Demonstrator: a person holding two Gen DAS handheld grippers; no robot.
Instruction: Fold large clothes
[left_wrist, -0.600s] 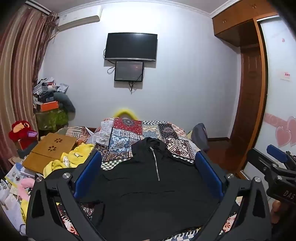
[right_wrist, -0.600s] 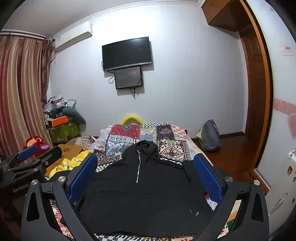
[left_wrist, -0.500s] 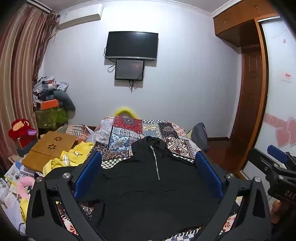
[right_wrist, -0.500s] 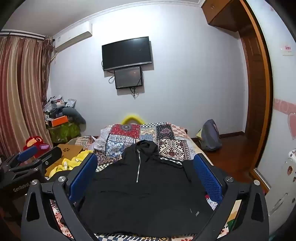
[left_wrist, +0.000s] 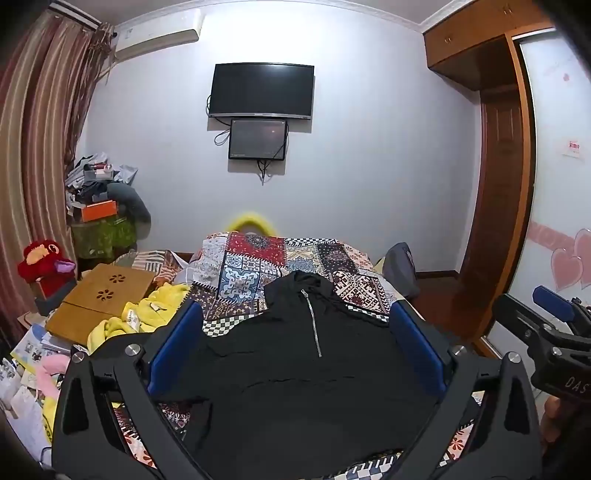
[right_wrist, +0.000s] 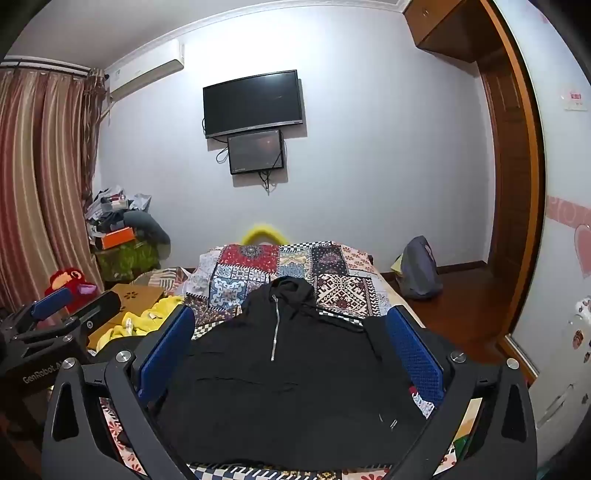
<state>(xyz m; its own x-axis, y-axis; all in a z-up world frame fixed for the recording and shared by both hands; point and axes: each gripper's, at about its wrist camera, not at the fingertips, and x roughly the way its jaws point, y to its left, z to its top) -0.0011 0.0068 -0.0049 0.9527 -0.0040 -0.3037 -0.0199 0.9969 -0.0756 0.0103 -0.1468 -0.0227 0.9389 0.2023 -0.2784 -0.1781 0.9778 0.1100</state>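
A black hooded top with a short silver zip lies spread flat on the patchwork bed cover, hood toward the far wall. My left gripper hovers above its near part, wide open, nothing between the blue pads. My right gripper is held the same way, open and empty, over the garment. Each view shows the other gripper at its edge: the right gripper and the left gripper.
Yellow clothes and a wooden lap table lie left of the bed. A red plush toy and a cluttered stand are by the curtain. A grey bag sits on the floor right, near a wooden door frame.
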